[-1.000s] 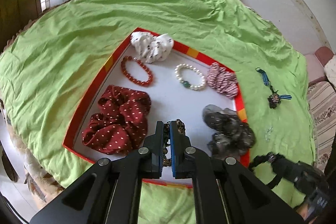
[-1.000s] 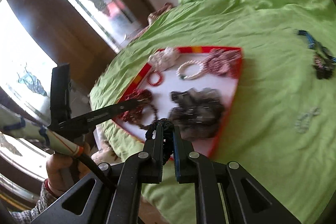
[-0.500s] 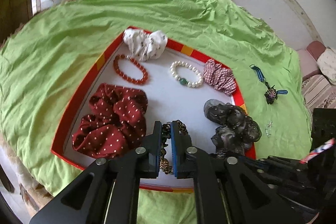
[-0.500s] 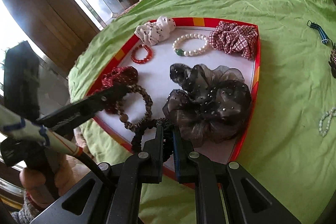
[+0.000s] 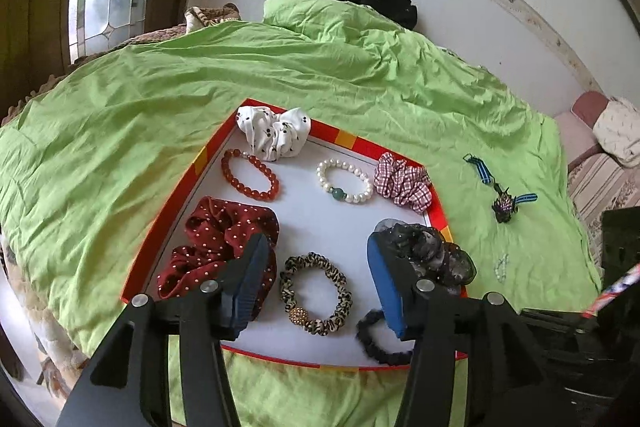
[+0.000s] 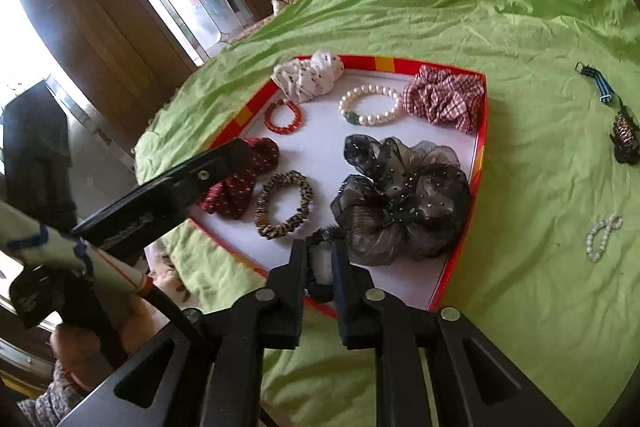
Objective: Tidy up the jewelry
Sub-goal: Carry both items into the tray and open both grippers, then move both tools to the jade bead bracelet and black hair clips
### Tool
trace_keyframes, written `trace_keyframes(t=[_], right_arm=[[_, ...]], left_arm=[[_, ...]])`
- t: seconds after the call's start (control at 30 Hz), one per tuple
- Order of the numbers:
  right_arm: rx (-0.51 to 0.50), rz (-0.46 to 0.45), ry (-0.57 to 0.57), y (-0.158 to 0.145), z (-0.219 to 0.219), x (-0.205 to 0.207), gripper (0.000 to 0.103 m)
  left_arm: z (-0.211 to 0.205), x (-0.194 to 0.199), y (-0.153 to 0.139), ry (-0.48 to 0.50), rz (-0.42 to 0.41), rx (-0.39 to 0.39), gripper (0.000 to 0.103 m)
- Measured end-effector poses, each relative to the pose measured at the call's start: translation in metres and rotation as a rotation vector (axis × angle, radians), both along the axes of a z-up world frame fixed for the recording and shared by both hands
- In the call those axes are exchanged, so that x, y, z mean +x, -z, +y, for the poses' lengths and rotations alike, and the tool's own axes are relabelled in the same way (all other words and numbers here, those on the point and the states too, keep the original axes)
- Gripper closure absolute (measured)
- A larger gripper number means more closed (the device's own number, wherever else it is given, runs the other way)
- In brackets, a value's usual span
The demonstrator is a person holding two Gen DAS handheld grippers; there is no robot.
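Note:
A red-rimmed white tray (image 5: 320, 227) lies on the green bedspread. It holds scrunchies, a red bead bracelet (image 5: 250, 175) and a pearl bracelet (image 5: 344, 181). My left gripper (image 5: 316, 283) is open above a leopard-print hair tie (image 5: 316, 294) that lies flat in the tray. My right gripper (image 6: 320, 259) has its jaws a little apart around a thin black hair tie (image 6: 318, 281), which rests on the tray's near edge; that tie also shows in the left wrist view (image 5: 376, 341). The leopard tie (image 6: 285, 205) shows in the right wrist view too.
A blue striped charm strap (image 5: 496, 193) and a small pale bead bracelet (image 6: 604, 237) lie on the bedspread (image 5: 120, 115) right of the tray. A large black sheer scrunchie (image 6: 404, 199) fills the tray's right side. Black clothing lies at the bed's far end.
My left gripper opened and let the leopard hair tie drop flat into the tray. My right gripper came lower over the tray's near edge and its jaws parted around the black tie.

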State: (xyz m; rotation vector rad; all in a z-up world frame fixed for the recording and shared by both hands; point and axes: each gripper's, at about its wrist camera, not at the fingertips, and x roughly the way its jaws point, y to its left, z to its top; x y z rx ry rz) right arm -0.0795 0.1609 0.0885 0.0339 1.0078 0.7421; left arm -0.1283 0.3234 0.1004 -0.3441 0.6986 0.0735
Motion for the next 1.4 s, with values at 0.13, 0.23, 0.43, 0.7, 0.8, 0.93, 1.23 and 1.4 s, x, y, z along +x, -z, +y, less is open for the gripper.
trace_keyframes(t=[0.13, 0.23, 0.43, 0.7, 0.8, 0.93, 1.23, 1.4], right_arm=[[0.018, -0.024, 0.012, -0.012, -0.014, -0.009, 0.075], [0.04, -0.025, 0.024, -0.019, -0.026, -0.013, 0.075], [0.089, -0.038, 0.07, -0.034, -0.06, -0.017, 0.067], [0.106, -0.073, 0.191, -0.041, -0.121, -0.008, 0.061], [0.121, -0.064, 0.238, -0.038, -0.142, 0.0, 0.061], [0.135, -0.05, 0.296, -0.029, -0.169, 0.012, 0.061], [0.143, -0.031, 0.367, -0.016, -0.212, 0.015, 0.061], [0.145, -0.049, 0.403, -0.02, -0.235, 0.005, 0.06]], left_arm=[[0.001, -0.004, -0.002, -0.015, -0.02, -0.003, 0.043], [0.002, -0.004, -0.002, -0.022, -0.02, -0.006, 0.042], [0.004, -0.005, -0.001, -0.039, -0.019, -0.015, 0.039], [0.004, -0.003, -0.001, -0.053, -0.022, -0.022, 0.035], [0.002, -0.001, 0.0, -0.054, -0.018, -0.014, 0.035], [-0.002, 0.005, 0.002, -0.06, -0.005, 0.008, 0.035], [-0.026, 0.0, -0.011, -0.079, 0.008, 0.086, 0.035], [-0.051, -0.02, -0.03, -0.076, 0.011, 0.134, 0.034]])
